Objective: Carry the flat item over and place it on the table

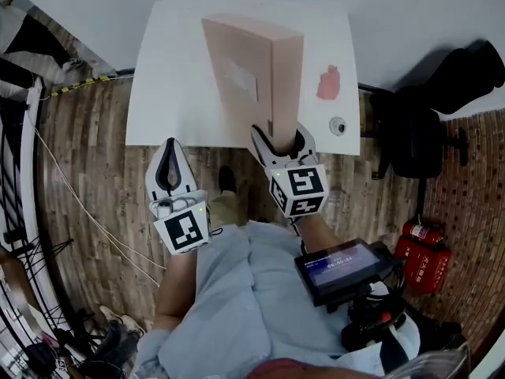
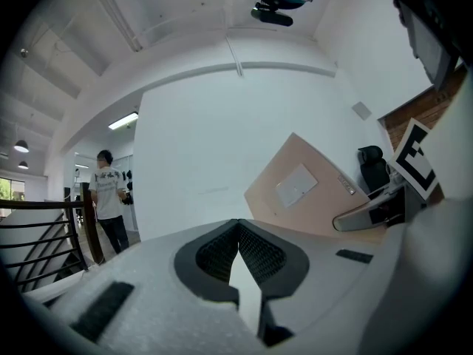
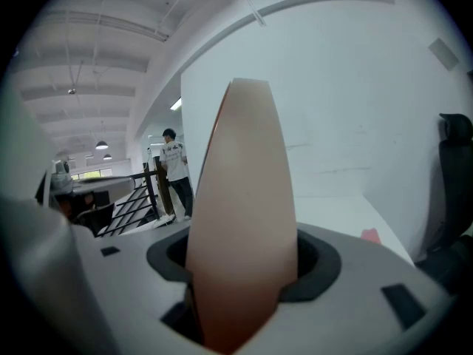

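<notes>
A flat tan cardboard box (image 1: 252, 69) with a white label stands on edge above the white table (image 1: 173, 77). My right gripper (image 1: 282, 142) is shut on its near lower edge. In the right gripper view the box (image 3: 240, 198) fills the gap between the jaws of that gripper (image 3: 244, 261). My left gripper (image 1: 169, 147) hangs shut and empty just in front of the table's near edge, left of the box. The left gripper view shows its tips (image 2: 238, 226) meeting, with the box (image 2: 310, 191) and the right gripper (image 2: 369, 214) off to the right.
A pink item (image 1: 328, 83) and a small round object (image 1: 338, 125) lie on the table's right side. A black office chair (image 1: 414, 133) stands right of the table, red fire extinguishers (image 1: 426, 251) beyond it. A person (image 2: 109, 198) stands by a railing far off.
</notes>
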The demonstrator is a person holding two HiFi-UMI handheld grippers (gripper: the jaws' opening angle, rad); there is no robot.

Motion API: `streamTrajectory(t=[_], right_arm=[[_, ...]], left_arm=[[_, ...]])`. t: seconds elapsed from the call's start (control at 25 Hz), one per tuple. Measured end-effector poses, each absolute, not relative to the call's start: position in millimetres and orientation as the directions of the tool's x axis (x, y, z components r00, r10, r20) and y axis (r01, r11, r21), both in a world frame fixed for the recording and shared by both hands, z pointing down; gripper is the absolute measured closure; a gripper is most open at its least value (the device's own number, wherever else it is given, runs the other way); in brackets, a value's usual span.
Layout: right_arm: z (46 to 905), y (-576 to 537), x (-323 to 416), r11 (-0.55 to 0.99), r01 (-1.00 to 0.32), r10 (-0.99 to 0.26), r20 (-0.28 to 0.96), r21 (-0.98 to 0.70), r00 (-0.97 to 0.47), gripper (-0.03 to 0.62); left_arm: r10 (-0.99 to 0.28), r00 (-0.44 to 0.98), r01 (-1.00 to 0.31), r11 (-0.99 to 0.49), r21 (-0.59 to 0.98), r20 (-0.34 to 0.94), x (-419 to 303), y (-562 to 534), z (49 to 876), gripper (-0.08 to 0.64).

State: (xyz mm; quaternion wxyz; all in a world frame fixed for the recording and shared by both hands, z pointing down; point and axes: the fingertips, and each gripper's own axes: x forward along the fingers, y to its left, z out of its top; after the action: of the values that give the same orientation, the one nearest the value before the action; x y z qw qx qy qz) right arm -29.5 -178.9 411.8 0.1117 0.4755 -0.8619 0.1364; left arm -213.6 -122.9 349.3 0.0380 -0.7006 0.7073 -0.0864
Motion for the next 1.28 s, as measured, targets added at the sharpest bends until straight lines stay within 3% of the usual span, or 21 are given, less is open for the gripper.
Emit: streamTrajectory(t=[0.4, 0.8, 1.28], right_arm=[[382.1, -273.8, -110.9, 0.508, -0.852, -0.811, 0.261, -0.131, -0.524, 0.314], [353.3, -305.3, -118.5, 0.499, -0.853, -0.830, 0.200, -0.152, -0.521, 0.313], [387.4, -334.4, -123.7, 0.492, -0.834, -0.785, 0.287, -0.252, -0.550, 0.313]], left_arm=[[-0.999, 0.036, -0.985, -0.036, -0.170, 0.005, -278.0, -218.1, 327.6, 0.551], [-0.997, 0.060, -0.976, -0.047, -0.213, -0.054, -288.0, -251.0, 310.3, 0.551], [-0.997, 0.048, -0.976, -0.058, -0.211, 0.053, -283.5, -284.2, 333.6, 0.551]])
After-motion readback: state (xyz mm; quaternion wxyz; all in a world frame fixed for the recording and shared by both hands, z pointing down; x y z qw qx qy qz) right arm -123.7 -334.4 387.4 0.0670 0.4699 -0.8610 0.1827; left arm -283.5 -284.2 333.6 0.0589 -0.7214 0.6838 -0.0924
